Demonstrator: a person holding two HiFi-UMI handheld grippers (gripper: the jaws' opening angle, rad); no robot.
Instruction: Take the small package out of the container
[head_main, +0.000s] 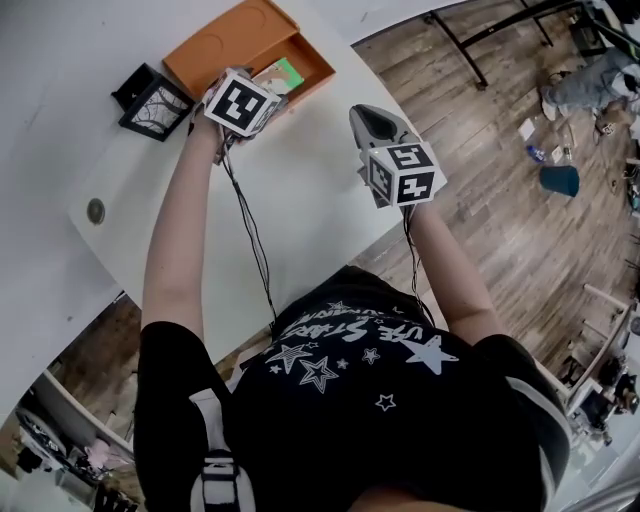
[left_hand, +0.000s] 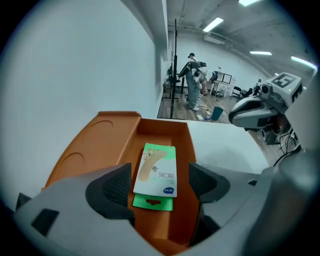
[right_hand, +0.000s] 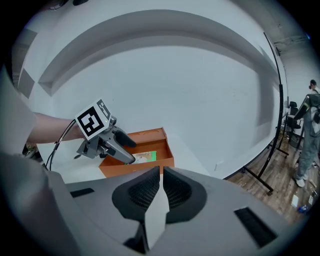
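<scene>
A big white-walled room (left_hand: 75, 60) is stretching out beyond the left claw (left_hand: 159, 185), with a wood floor (head_main: 500, 200) running far ahead and to its right, where a few people (left_hand: 192, 82) are standing among stands and clutter. A white table (head_main: 300, 220) with a curved edge is lying under both claws.

Right below and ahead of the left claw an orange container (left_hand: 162, 132) is sitting on the table, its open lid (left_hand: 95, 145) lying flat on the claw's left. Further to the left of that claw a black wire holder (head_main: 153, 100) is resting on the table.

The left claw is reaching into the container with its jaws standing wide, the dark pads (left_hand: 117, 187) hanging on either side of the small package (left_hand: 156, 170) and not pressing on it. The right claw (right_hand: 161, 175) is hovering near the table's edge, well to the right of the left one, with its jaws closed tight against each other.

The small package is lying flat on the container's floor between the left claw's jaws. Its long axis is running nearly straight away from that claw, leaning a little to the left at the far end. The green tab end with the hanging slot is pointing back toward the claw, and the white printed face is looking up
</scene>
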